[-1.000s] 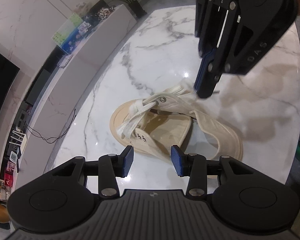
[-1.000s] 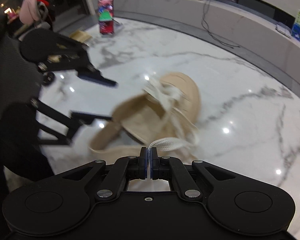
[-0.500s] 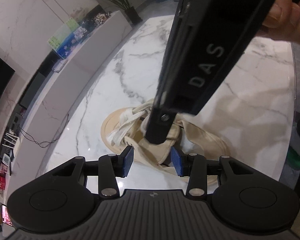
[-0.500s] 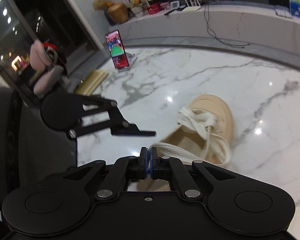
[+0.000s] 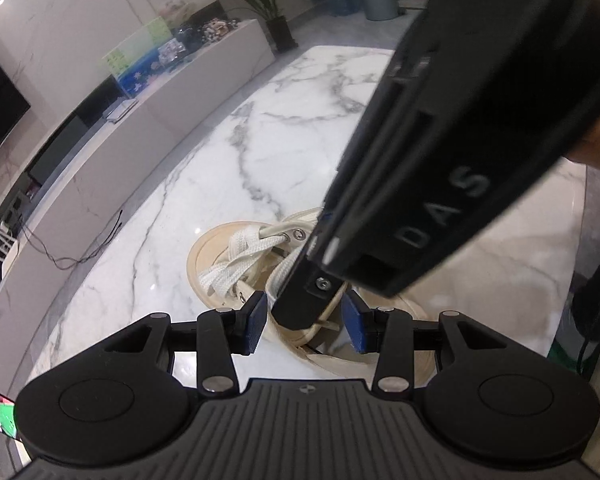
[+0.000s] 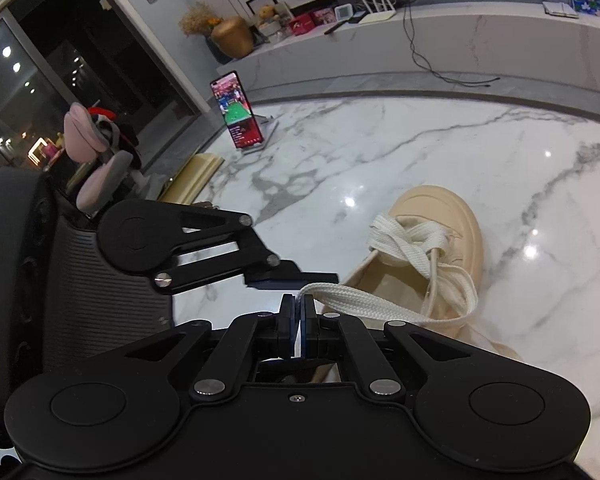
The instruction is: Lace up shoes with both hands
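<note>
Beige shoe [image 6: 432,240] lies on marble table [image 6: 420,152], centre-right of right wrist view. Right gripper [image 6: 298,316] pinches white lace [image 6: 364,298] end tight. Left gripper [image 5: 304,322] at lower centre, jaws just narrowing but still apart, nothing gripped.

shoe [image 6: 440,240] on table [image 6: 380,152] | phone [image 6: 238,114] behind, table's far edge

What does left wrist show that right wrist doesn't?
Left wrist only: the potted green plant, and the right gripper's fingers reaching between the left gripper's blue pads, which have just been closing.

Right wrist only: the lit phone on a stand, and the right gripper shut on the flat white shoelace.

Both: the beige canvas shoe on the white marble table.
</note>
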`<act>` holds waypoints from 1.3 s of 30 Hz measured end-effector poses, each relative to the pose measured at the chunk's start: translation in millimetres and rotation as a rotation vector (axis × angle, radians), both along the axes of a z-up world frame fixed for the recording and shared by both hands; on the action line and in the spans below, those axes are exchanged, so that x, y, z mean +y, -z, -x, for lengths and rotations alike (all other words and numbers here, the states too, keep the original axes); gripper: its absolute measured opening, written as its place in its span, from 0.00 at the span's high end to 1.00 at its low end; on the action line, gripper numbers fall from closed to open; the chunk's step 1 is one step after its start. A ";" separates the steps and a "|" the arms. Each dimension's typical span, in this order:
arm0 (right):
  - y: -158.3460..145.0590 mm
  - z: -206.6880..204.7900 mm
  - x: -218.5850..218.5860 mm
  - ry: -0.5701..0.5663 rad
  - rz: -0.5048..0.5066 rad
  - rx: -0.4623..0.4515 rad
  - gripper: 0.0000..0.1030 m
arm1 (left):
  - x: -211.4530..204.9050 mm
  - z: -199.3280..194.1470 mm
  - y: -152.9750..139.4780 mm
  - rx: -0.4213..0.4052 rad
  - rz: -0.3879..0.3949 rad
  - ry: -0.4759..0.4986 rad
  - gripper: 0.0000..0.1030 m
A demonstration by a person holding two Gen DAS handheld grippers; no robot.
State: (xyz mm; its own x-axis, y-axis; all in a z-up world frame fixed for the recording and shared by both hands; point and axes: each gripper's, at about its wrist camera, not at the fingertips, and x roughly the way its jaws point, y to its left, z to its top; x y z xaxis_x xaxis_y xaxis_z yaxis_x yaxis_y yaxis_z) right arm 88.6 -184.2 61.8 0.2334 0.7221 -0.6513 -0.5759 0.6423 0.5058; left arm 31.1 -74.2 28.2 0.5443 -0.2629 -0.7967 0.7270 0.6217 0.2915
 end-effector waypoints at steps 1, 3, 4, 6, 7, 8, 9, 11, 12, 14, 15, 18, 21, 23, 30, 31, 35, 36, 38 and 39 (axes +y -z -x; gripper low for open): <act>-0.3 0.4 -0.4 0.004 0.003 -0.004 0.98 | 1.1 -1.0 -2.1 -0.002 0.015 -0.007 0.80; -1.4 0.0 -3.3 0.015 -0.010 -0.003 0.99 | 3.2 -2.0 -6.1 -0.004 0.038 -0.009 0.80; -2.3 -0.2 -4.4 0.017 -0.014 -0.002 0.98 | 3.3 -1.8 -6.7 -0.004 0.040 -0.010 0.80; -3.2 0.5 -4.8 0.019 -0.012 -0.006 0.98 | 1.5 -0.6 -6.2 -0.009 0.030 -0.007 0.80; -2.8 0.9 -4.3 0.018 -0.006 -0.007 0.98 | 0.1 0.4 -5.3 -0.012 0.021 -0.004 0.80; -1.8 1.3 -3.5 0.014 0.002 -0.006 0.98 | -1.1 1.2 -4.0 -0.010 0.015 0.000 0.80; -0.7 1.1 -3.3 0.010 0.008 0.000 0.98 | -2.1 2.0 -2.9 -0.007 0.009 0.003 0.80; -0.2 1.1 -4.1 0.009 0.014 0.005 0.96 | -2.8 2.7 -1.4 -0.002 0.008 0.006 0.80; -0.3 1.2 -4.6 0.010 0.014 0.006 0.95 | -2.1 2.6 -1.2 -0.004 0.005 0.006 0.80; -1.9 0.8 -8.0 0.018 0.010 0.008 0.91 | -1.2 2.9 -1.1 -0.003 0.007 0.005 0.80; -2.3 0.4 -9.5 0.021 0.007 0.009 0.90 | -0.4 3.2 -1.5 -0.007 0.008 0.004 0.80; -3.5 -0.5 -13.8 0.030 0.009 0.006 0.86 | 1.2 3.5 -2.2 -0.012 0.010 0.004 0.82; -4.7 -1.2 -17.9 0.037 0.017 -0.002 0.85 | 2.1 3.8 -1.4 -0.006 0.001 0.011 0.96; -6.7 1.2 -19.0 0.014 0.049 -0.052 0.85 | 2.9 3.9 -0.9 0.001 -0.010 0.018 0.96; -6.5 16.3 -7.5 -0.094 0.179 -0.236 0.84 | 7.5 4.6 -2.0 0.011 -0.016 0.028 0.96; -6.5 18.5 -5.5 -0.111 0.197 -0.259 0.82 | 7.9 4.8 -1.7 0.014 -0.019 0.032 0.96; -6.7 30.0 1.2 -0.221 0.239 -0.356 0.79 | 10.1 7.8 2.4 0.017 -0.061 0.085 0.96; -6.6 31.9 2.6 -0.241 0.244 -0.374 0.78 | 11.0 9.0 3.5 0.014 -0.072 0.096 0.96; -5.9 36.3 6.8 -0.288 0.260 -0.415 0.76 | 12.8 12.0 5.5 0.013 -0.089 0.116 0.96; -5.5 37.7 8.7 -0.301 0.268 -0.427 0.76 | 12.9 12.7 6.8 0.015 -0.095 0.126 0.96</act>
State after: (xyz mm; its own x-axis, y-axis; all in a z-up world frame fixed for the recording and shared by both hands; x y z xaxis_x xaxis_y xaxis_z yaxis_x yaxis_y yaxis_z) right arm 50.9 -175.5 67.3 0.3253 0.6202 -0.7139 -0.8698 0.4924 0.0314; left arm 18.4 -61.3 21.4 0.4994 -0.2509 -0.8292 0.8021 0.4957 0.3330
